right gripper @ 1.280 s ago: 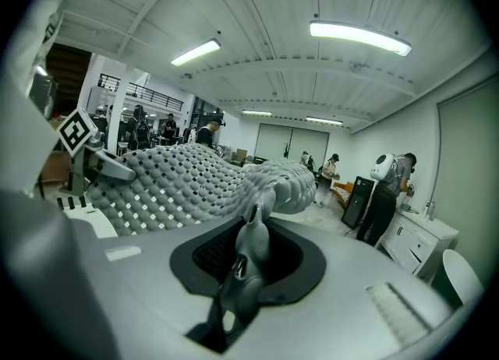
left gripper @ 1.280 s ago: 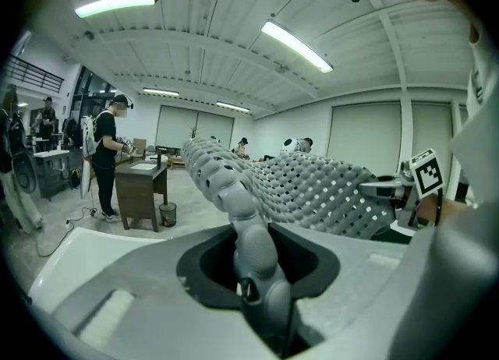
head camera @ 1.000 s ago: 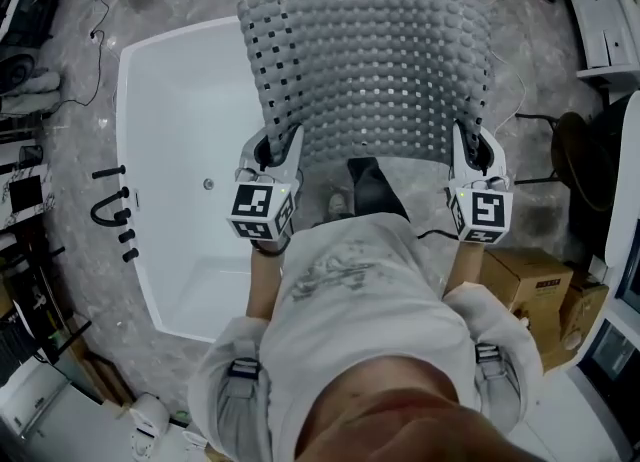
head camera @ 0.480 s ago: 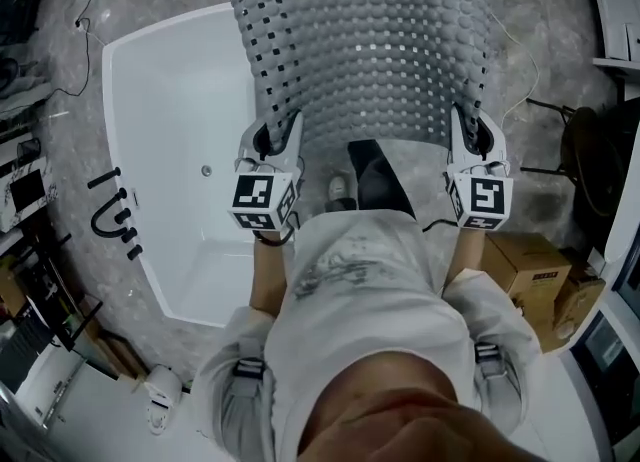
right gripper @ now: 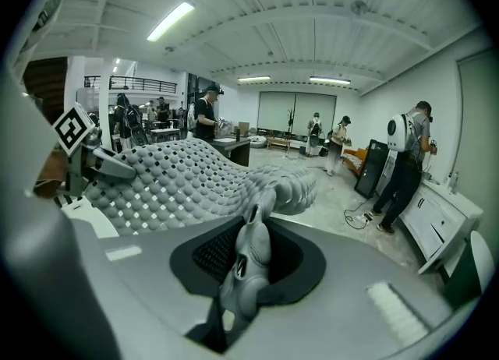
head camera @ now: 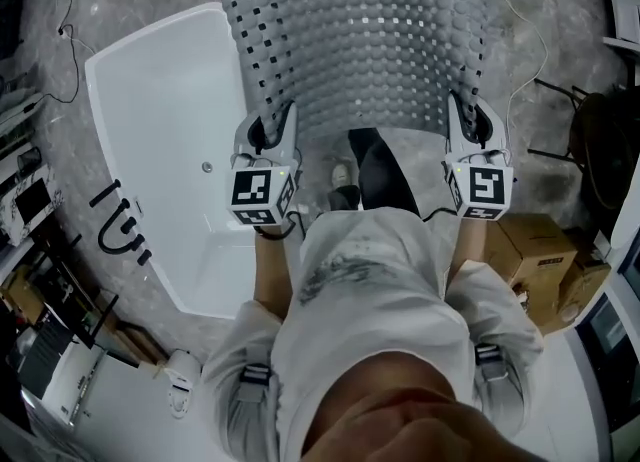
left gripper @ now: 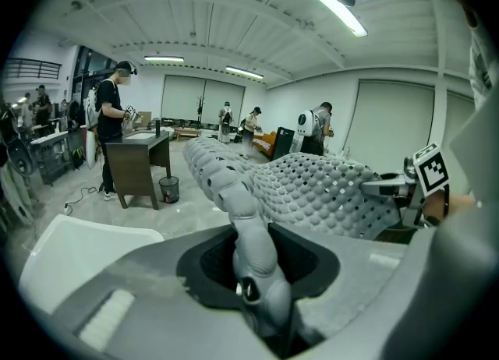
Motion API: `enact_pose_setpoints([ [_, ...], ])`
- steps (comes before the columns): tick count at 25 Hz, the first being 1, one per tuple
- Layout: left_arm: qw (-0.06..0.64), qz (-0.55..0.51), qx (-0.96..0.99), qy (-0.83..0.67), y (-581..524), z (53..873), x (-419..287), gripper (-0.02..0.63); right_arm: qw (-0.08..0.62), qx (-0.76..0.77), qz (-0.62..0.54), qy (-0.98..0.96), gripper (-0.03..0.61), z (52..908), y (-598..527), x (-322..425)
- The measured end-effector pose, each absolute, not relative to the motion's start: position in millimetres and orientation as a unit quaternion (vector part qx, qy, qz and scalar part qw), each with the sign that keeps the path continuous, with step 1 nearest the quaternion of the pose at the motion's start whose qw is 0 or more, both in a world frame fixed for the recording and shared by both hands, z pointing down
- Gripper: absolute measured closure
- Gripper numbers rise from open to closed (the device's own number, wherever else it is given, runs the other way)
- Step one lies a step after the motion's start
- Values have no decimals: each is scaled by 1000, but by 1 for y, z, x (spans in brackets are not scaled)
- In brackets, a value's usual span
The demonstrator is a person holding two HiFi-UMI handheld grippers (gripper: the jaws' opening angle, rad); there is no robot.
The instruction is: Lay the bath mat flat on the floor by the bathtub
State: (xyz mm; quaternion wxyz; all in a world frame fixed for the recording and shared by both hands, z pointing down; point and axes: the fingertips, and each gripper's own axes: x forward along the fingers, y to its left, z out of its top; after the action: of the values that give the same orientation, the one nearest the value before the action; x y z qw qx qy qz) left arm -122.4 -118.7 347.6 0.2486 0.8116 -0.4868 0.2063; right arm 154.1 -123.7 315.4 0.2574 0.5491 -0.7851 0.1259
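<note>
The grey bath mat [head camera: 370, 40], bumpy and full of square holes, hangs spread out in front of the person, above the marble floor to the right of the white bathtub [head camera: 165, 140]. My left gripper [head camera: 271, 128] is shut on the mat's near left corner. My right gripper [head camera: 466, 117] is shut on its near right corner. In the left gripper view the mat's edge [left gripper: 249, 234] is bunched between the jaws. The right gripper view shows the mat's other corner [right gripper: 251, 253] pinched the same way.
Cardboard boxes [head camera: 530, 265] stand at the lower right. A dark stool [head camera: 600, 145] and cables lie at the right. Black tap fittings [head camera: 120, 225] sit on the tub's left rim. The person's shoe [head camera: 343, 182] is under the mat's near edge. Several people and a desk [left gripper: 140, 165] are farther off.
Both grippers have sunk and moved forward together with the mat still stretched between them. In the head view the tub has slid to the left.
</note>
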Motion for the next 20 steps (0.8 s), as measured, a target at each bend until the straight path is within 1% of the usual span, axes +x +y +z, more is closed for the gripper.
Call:
enact_pose_setpoints([
  [6,251,217,807,-488,-146,383,-110,508,264,544,132,-786,518,352,-150,169],
  [15,260,232,792,-501,-171,442,-121,509,279,524,142,-792,518,408,-179,160],
  [20,271,238,784,-505,-174,476,-121,508,309,506,121,-796,515,441,-186,156],
])
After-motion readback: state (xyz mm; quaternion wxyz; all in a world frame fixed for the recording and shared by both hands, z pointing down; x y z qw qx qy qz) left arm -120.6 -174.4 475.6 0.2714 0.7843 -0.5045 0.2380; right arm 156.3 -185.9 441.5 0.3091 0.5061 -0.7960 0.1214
